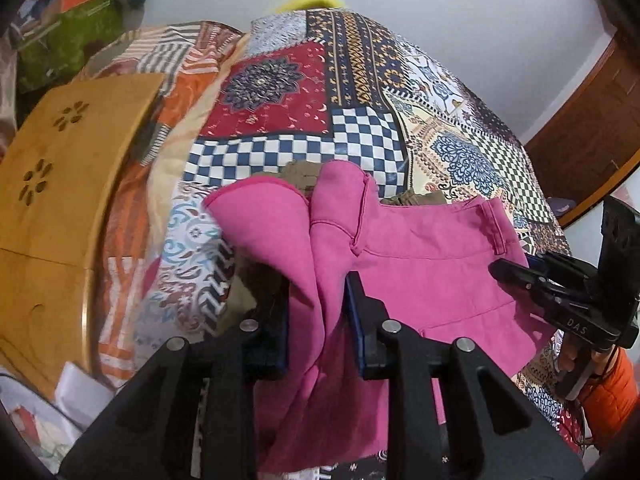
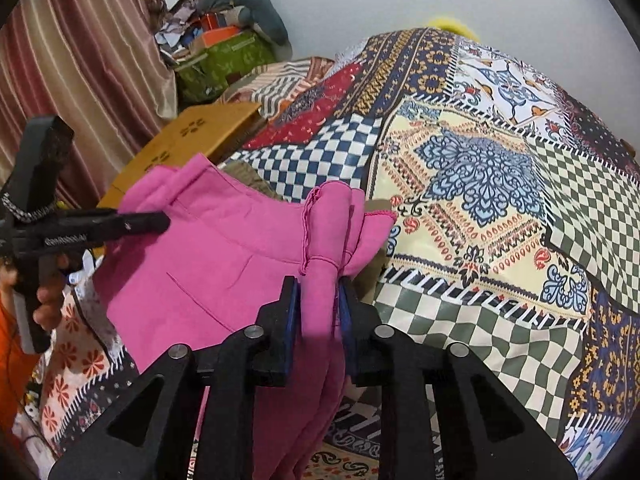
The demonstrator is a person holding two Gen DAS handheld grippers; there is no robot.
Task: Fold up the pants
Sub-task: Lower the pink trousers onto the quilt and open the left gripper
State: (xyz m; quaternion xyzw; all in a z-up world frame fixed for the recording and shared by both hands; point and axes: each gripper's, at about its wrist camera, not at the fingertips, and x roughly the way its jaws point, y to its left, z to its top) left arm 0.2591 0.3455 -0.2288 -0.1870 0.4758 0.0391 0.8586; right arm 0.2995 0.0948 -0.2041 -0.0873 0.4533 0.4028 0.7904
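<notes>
Ahead of both tools the patchwork bedspread [image 2: 480,184] lies open, while the left gripper [image 1: 318,312] and right gripper [image 2: 318,312] each pinch bunched pink pants [image 1: 420,248] stretched between them.

Patchwork-covered bed [image 1: 360,128] bearing pink pants [image 1: 420,248], olive garment [image 1: 300,174], wooden lap-table [image 1: 60,184].
</notes>
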